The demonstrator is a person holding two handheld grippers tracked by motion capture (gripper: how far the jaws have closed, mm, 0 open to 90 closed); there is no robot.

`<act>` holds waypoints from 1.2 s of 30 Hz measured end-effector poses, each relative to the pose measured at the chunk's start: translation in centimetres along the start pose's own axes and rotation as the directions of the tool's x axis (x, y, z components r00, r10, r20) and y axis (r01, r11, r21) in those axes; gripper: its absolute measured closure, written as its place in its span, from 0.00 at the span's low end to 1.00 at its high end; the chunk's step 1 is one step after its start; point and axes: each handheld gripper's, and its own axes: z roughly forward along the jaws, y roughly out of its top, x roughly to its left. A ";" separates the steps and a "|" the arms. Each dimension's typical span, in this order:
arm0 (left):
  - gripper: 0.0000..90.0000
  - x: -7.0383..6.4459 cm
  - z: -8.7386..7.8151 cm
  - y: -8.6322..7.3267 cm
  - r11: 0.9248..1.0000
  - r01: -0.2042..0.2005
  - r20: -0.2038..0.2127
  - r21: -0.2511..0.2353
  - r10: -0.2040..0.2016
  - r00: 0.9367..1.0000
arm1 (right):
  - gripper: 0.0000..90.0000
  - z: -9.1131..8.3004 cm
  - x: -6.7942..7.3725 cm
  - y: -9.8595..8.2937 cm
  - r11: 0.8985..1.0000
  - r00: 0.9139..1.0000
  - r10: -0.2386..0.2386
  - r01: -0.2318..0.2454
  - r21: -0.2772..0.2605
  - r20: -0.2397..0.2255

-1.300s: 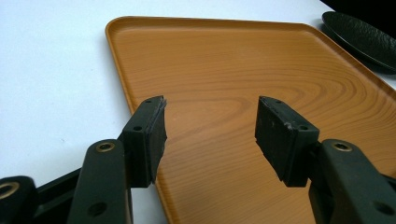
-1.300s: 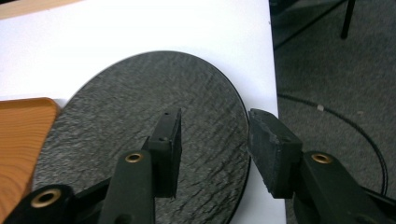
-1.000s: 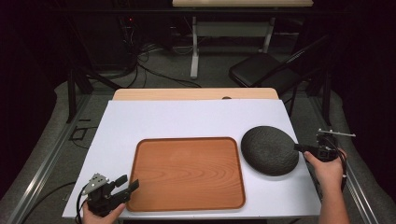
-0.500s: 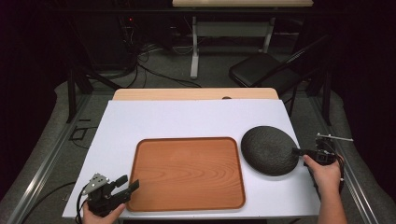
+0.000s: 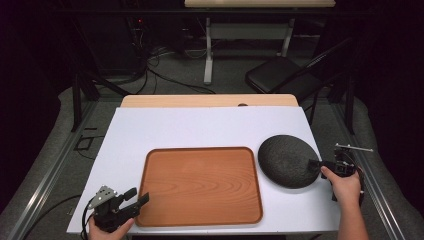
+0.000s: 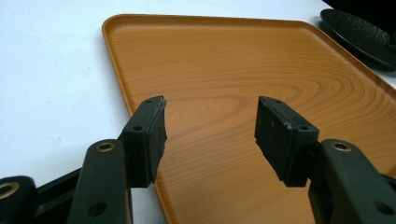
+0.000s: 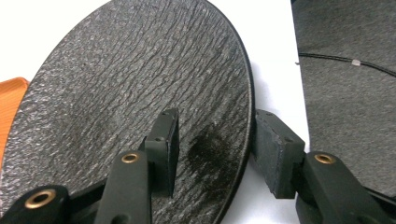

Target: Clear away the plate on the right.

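At table's right edge: right hand-held gripper (image 7: pixel 212 149) parted astride dark plate (image 7: pixel 130 107) rim | left hand-held gripper (image 6: pixel 210 135) released

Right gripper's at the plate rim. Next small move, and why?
Probably close the right gripper: its jaws stand open astride the rim of the black plate, one over the top face, one outside the edge. The left gripper waits open over the wooden tray.

black two-jaw tool (image 5: pixel 134 199) in each hand, brass rivets, grey three-cornered plate, trailing cable
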 end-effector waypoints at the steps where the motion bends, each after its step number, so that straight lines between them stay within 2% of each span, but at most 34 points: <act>1: 0.48 0.0 0.0 0.0 1.000 0.000 0.001 0.000 0.000 1.000 | 0.59 0.0 0.0 0.0 1.000 1.000 0.002 -0.002 0.001 -0.004; 6: 0.48 0.0 0.0 0.0 1.000 -0.001 0.001 0.000 0.001 1.000 | 0.59 0.2 -0.2 0.0 1.000 1.000 0.010 -0.010 0.007 -0.014; 17: 0.48 0.0 0.1 0.0 1.000 -0.004 0.004 0.002 0.004 1.000 | 0.59 0.3 -0.7 0.0 0.997 0.995 0.072 -0.072 0.000 -0.061; 18: 0.48 0.0 0.1 0.0 1.000 -0.004 0.003 0.002 0.004 1.000 | 0.59 0.1 -0.8 0.1 0.997 0.996 0.074 -0.072 0.031 -0.058; 19: 0.48 0.0 0.1 0.0 1.000 -0.004 0.003 0.002 0.004 1.000 | 0.60 0.3 -0.8 0.0 0.997 0.994 0.082 -0.082 0.000 -0.069; 23: 0.48 0.0 0.1 0.0 1.000 -0.003 0.003 0.002 0.003 1.000 | 0.63 0.3 -1.0 0.0 0.996 0.993 0.091 -0.091 0.004 -0.080; 24: 0.48 0.0 0.1 0.0 1.000 -0.001 0.004 0.002 0.001 1.000 | 0.64 0.3 -1.0 0.0 0.994 0.991 0.105 -0.105 0.003 -0.081; 27: 0.48 0.0 0.1 0.0 1.000 0.001 0.004 0.000 -0.001 1.000 | 0.66 0.2 -1.2 0.1 0.995 0.991 0.101 -0.100 0.010 -0.087; 32: 0.48 0.1 0.1 0.0 1.000 0.003 0.004 0.002 -0.003 1.000 | 0.67 0.1 -1.6 0.1 0.992 0.986 0.127 -0.126 0.012 -0.113; 36: 0.48 0.0 0.1 0.0 1.000 0.003 0.007 0.001 -0.003 1.000 | 0.70 0.0 -1.6 0.1 0.990 0.983 0.143 -0.142 0.018 -0.115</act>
